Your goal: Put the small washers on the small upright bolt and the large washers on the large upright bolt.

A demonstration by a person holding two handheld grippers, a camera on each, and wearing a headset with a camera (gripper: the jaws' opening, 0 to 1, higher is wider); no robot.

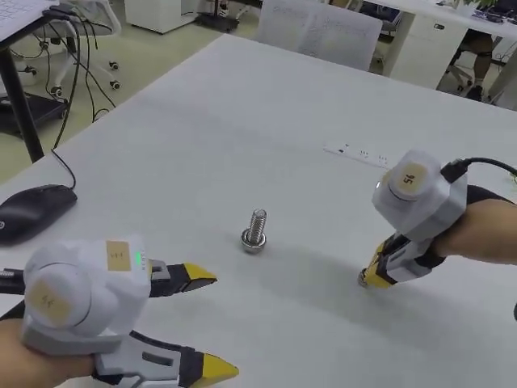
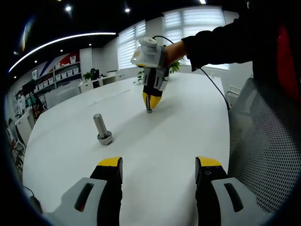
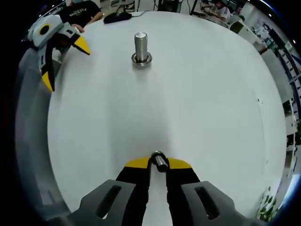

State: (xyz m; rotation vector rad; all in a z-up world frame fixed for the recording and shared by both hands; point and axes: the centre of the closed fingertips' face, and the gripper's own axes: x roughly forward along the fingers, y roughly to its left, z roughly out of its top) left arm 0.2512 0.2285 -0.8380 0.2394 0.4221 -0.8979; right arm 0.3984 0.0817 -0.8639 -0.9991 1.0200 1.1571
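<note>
The large bolt (image 1: 255, 229) stands upright mid-table with a washer around its base, also seen as the large bolt (image 2: 100, 128) and the large bolt (image 3: 141, 47). My right gripper (image 1: 368, 280) points down at the table right of it, shut on a small metal bolt (image 3: 159, 161) whose lower end meets the tabletop (image 2: 149, 111). My left gripper (image 1: 215, 323) hovers at the near left, open, nothing between its yellow tips; the left gripper (image 2: 159, 165) faces the bolt from a distance.
A black mouse (image 1: 34, 210) lies at the table's left edge. A white power strip (image 1: 360, 153) lies behind the right gripper. A mesh chair (image 2: 270, 141) stands beside the table. The white tabletop (image 1: 242, 137) is bare around the bolt.
</note>
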